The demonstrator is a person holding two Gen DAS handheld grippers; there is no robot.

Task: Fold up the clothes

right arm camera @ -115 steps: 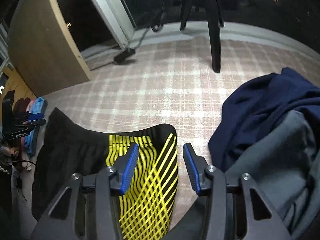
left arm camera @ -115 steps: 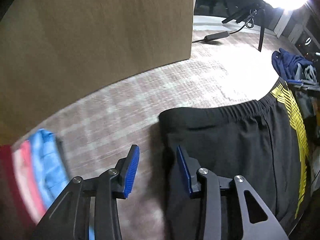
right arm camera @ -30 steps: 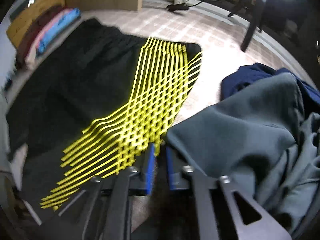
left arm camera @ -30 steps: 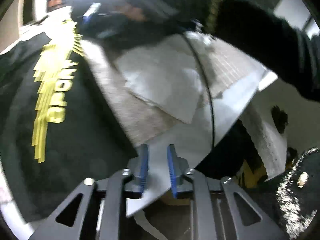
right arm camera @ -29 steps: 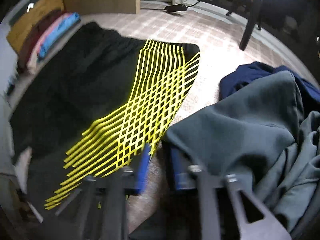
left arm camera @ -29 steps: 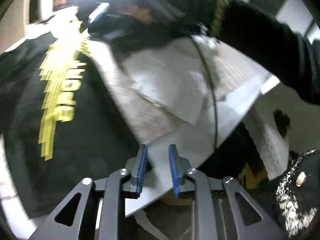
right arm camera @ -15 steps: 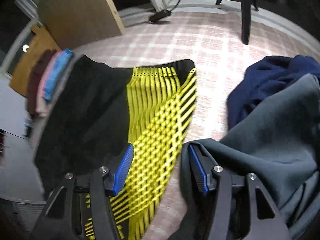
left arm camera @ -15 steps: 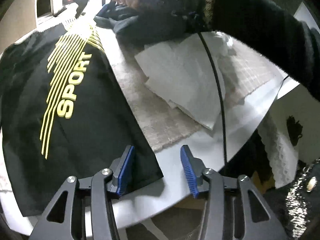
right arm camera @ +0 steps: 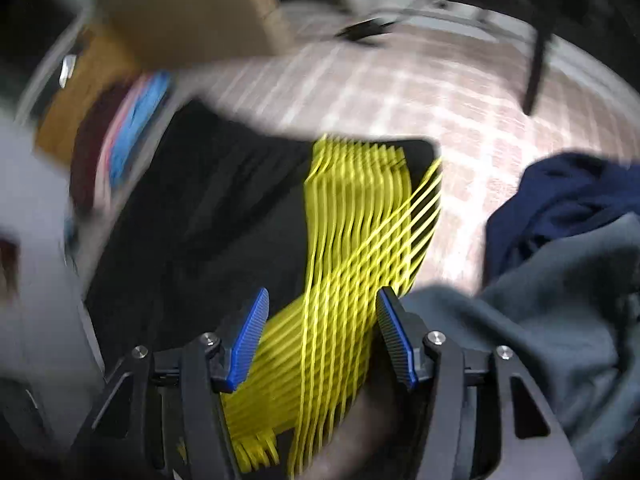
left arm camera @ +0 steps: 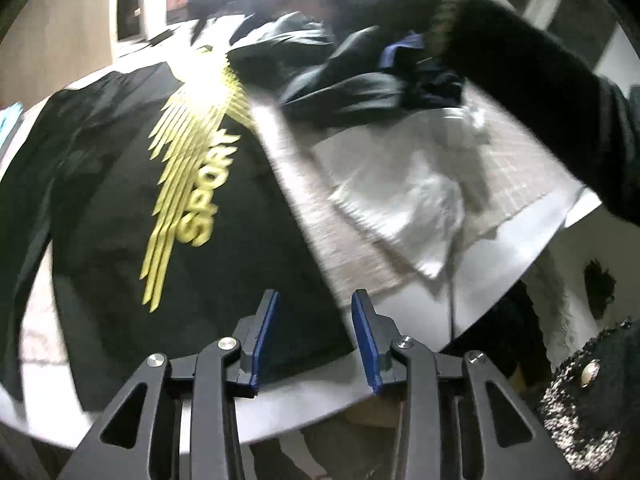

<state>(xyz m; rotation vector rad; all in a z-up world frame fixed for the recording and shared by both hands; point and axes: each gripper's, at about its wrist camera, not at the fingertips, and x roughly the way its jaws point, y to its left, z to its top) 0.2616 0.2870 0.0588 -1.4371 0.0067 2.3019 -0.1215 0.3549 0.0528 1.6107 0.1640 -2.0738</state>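
Observation:
Black shorts [left arm camera: 120,184] with yellow stripes and the word SPORT lie spread flat on the checked cloth [left arm camera: 348,248]. My left gripper [left arm camera: 314,336] is open and empty above the shorts' hem corner at the table's near edge. In the right wrist view the same shorts [right arm camera: 224,216] show their yellow lattice panel [right arm camera: 352,248]. My right gripper [right arm camera: 320,328] is open and empty just above that panel.
A heap of grey and navy clothes [right arm camera: 560,280] lies right of the shorts, also in the left wrist view [left arm camera: 352,76]. White paper sheets [left arm camera: 404,192] lie on the cloth. Folded coloured clothes [right arm camera: 132,128] sit stacked at the left. A wooden board [right arm camera: 192,4] stands behind. The table edge [left arm camera: 500,268] is close.
Both grippers were nearly shut a second ago and have opened wide. The left one has shifted left over the shorts' hem corner; the right one has moved over the yellow panel.

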